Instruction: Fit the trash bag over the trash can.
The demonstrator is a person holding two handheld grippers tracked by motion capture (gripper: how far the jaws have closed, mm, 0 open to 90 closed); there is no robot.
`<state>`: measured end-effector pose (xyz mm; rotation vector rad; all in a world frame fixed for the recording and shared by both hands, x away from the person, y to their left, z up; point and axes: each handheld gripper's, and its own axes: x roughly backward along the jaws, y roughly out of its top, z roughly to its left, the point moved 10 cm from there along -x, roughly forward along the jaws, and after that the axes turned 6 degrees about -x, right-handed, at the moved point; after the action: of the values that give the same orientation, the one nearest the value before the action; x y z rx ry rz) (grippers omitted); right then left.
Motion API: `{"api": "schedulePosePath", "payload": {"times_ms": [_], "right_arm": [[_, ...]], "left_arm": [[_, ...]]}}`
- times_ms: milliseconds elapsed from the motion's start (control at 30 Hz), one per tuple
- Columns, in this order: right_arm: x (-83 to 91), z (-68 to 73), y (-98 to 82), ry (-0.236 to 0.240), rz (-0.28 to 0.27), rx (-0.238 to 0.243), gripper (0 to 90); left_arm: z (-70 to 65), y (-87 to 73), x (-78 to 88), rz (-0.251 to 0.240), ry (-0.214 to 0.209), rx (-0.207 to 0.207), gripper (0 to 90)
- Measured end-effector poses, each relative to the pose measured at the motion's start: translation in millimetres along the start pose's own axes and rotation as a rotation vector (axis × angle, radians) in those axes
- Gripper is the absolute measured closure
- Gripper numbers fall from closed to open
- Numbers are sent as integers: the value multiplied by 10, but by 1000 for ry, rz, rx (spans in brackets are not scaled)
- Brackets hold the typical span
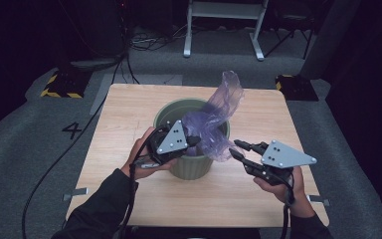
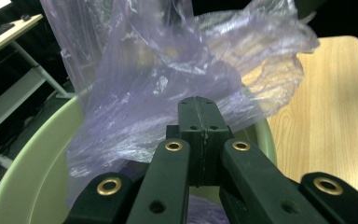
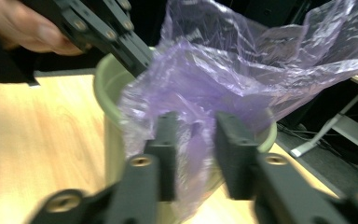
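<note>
A pale green bin [image 1: 166,112] stands mid-table with a crumpled purple plastic bag [image 1: 219,114] partly inside it, one end rising up and back to the right. My left gripper [image 1: 195,141] rests at the bin's near-left rim. Its jaws are shut on the bag's edge [image 2: 144,93]. My right gripper [image 1: 235,148] sits just right of the bin with its jaws apart. In the right gripper view a loose fold of the bag [image 3: 242,70] hangs between the fingers [image 3: 233,149], and the left gripper [image 3: 137,58] meets the bag above the bin's rim [image 3: 103,79].
The wooden table [image 1: 129,189] has bare room in front of and beside the bin. Cables trail from both grippers over the near edge. On the floor beyond are yellow-and-black striped blocks [image 1: 59,87] and a white frame's legs [image 1: 224,30].
</note>
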<state>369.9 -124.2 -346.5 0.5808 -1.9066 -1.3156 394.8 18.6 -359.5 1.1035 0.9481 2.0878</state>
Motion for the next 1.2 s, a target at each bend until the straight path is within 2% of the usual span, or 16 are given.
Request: {"api": "schedulePosePath", "payload": {"times_ms": [67,100,167,233,300,333,367,533,633,733,833,933,1000,1100,1167,1200], "right_arm": [[-41,-11,-20,0,0,-4,875],[-47,-10,-28,2,-1,0,896],[-48,-11,-36,0,-4,5,900],[-44,-8,-26,-4,-8,12,900],[-35,6,-10,-1,-16,17,900],[-32,16,-6,1,-17,18,900],[-29,25,-4,1,-18,24,900],[-11,54,-3,0,-24,39,900],[15,67,21,13,-50,42,900],[50,77,40,10,-74,59,899],[94,70,43,9,-93,50,899],[142,67,39,8,-112,37,900],[167,66,36,8,-121,29,900],[198,64,33,3,-128,23,900],[223,51,29,-5,-133,19,900],[234,41,24,-10,-134,16,900]], "left_arm": [[1,19,34,-20,-1,11,729],[24,28,55,-25,13,23,646],[34,60,91,-55,5,48,511],[84,81,118,-61,36,86,389],[90,122,142,-85,16,125,304],[95,139,146,-90,19,140,271],[102,155,148,-91,27,139,251],[85,252,112,-108,8,133,197],[88,298,56,-106,-13,140,200],[111,299,-25,-74,-13,137,245],[140,277,-96,-43,2,143,359],[144,248,-152,-24,-3,135,533],[132,236,-186,-15,-13,111,649],[134,223,-194,-10,-3,87,809],[151,208,-175,-14,4,82,868],[168,196,-155,-18,7,94,884]]}}
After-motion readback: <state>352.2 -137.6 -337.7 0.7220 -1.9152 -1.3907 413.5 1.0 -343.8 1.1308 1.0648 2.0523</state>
